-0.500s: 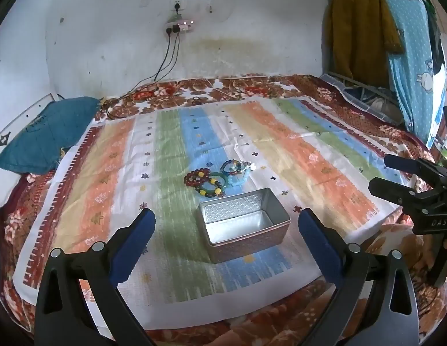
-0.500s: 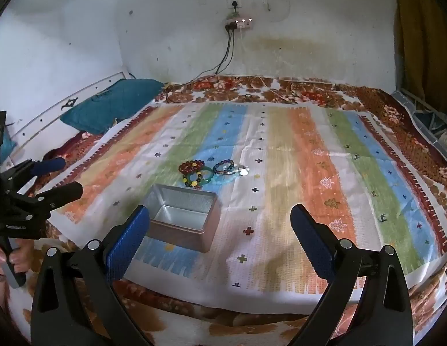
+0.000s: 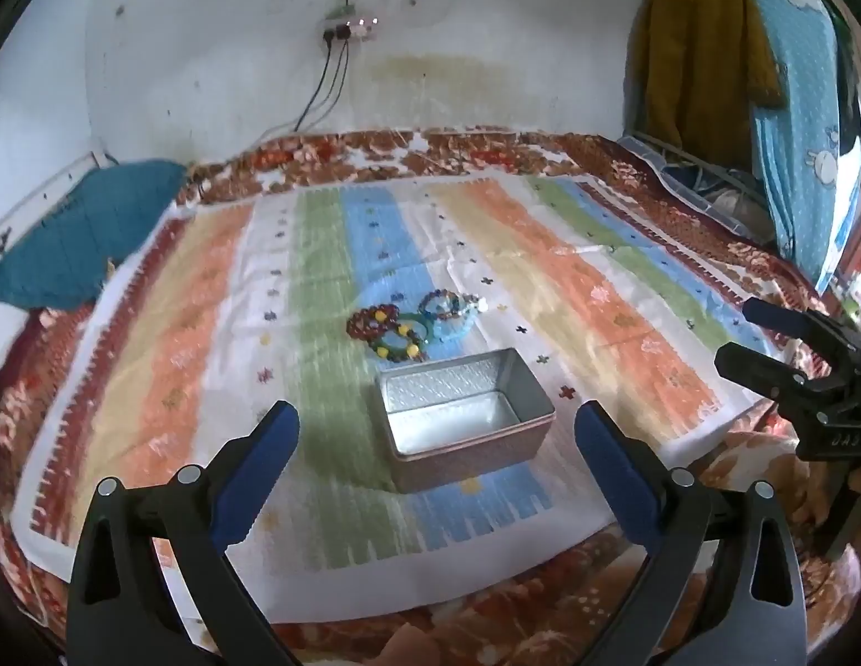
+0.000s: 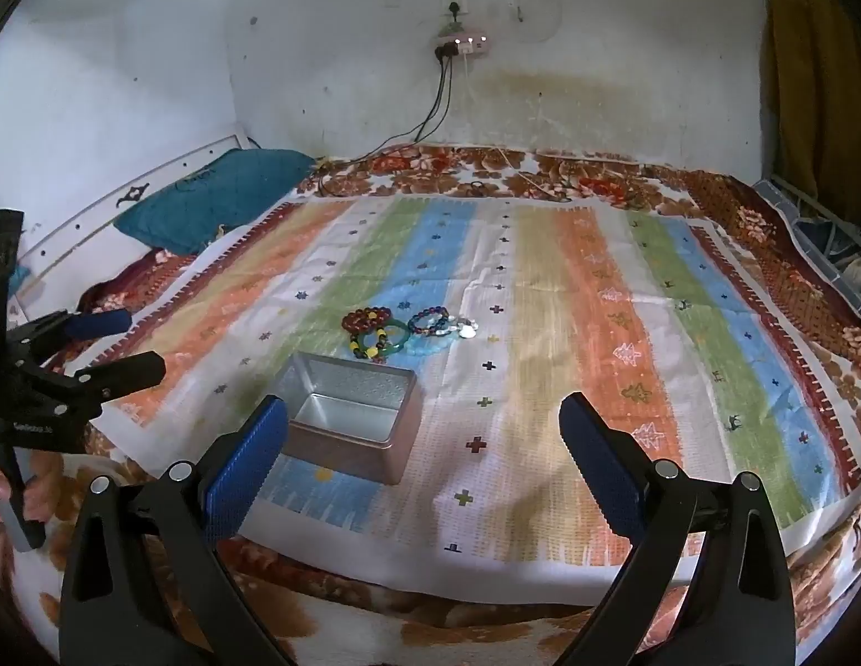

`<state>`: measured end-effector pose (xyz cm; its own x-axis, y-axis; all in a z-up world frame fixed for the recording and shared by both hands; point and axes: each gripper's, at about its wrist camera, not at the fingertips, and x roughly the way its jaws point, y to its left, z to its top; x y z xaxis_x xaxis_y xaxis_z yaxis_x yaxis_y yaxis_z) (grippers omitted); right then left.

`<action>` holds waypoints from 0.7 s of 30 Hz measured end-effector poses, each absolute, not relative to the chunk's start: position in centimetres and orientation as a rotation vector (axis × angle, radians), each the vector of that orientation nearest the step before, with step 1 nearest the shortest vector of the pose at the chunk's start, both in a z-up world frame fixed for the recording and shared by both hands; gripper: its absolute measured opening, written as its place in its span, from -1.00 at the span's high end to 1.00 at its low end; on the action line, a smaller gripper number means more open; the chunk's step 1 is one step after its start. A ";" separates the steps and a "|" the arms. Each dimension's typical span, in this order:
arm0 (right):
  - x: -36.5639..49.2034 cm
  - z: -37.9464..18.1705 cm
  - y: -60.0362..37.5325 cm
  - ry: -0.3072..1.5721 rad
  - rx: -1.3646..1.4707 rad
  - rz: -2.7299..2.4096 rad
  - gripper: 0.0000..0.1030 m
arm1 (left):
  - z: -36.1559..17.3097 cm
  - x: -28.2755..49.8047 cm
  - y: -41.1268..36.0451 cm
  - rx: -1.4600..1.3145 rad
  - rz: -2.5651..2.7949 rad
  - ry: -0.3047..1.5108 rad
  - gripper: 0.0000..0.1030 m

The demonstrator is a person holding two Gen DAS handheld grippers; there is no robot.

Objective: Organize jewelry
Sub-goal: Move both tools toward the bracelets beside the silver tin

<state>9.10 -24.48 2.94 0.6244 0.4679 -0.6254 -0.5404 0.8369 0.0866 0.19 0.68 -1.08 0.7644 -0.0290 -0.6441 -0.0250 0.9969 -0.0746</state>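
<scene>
On the striped cloth (image 4: 547, 344) that covers the bed, I see the tin (image 4: 350, 419) standing open and empty, its long side turned slightly to my view. Just beyond its far rim lies the jewelry, a tight cluster of bracelets: a dark red bead bracelet (image 4: 366, 319), a green bangle (image 4: 383, 339) overlapping it, a bracelet of dark and yellow beads (image 3: 398, 341) touching both, and a blue-violet bead bracelet (image 4: 429, 323) with silver discs (image 4: 467, 327) at its right end. None of these pieces is inside the tin. My left gripper (image 3: 436, 438) hangs above the near edge of the cloth with both blue pads spread wide; nothing sits between them, and the tin shows through the gap. My right gripper (image 4: 422, 435) is likewise at full spread and carries nothing; in its view the tin lies just behind its left pad. Each gripper appears at the edge of the other's view, well apart from the tin. A hand (image 4: 39, 491) grips the left tool's handle at the lower left of the right view. A teal pillow (image 4: 219, 197) lies at the far left of the bed, and cables (image 4: 430, 111) drop from a wall socket (image 4: 461, 44) to the bedding.
</scene>
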 end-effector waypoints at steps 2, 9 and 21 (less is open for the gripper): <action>9.1 3.0 -24.5 0.684 -0.113 0.579 -0.93 | -1.2 0.2 0.9 -0.087 0.005 0.711 -0.89; 9.3 3.0 -24.6 0.685 -0.113 0.579 -0.93 | -1.8 0.6 2.4 -0.154 -0.009 0.744 -0.89; 9.5 3.1 -24.5 0.682 -0.107 0.558 -0.93 | -1.7 1.0 2.1 -0.160 0.007 0.758 -0.89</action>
<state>9.55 -24.46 3.05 0.6363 0.4535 -0.6241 -0.5219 0.8488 0.0846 0.96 2.05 -1.68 0.7265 -0.0511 -0.6852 -0.0642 0.9878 -0.1417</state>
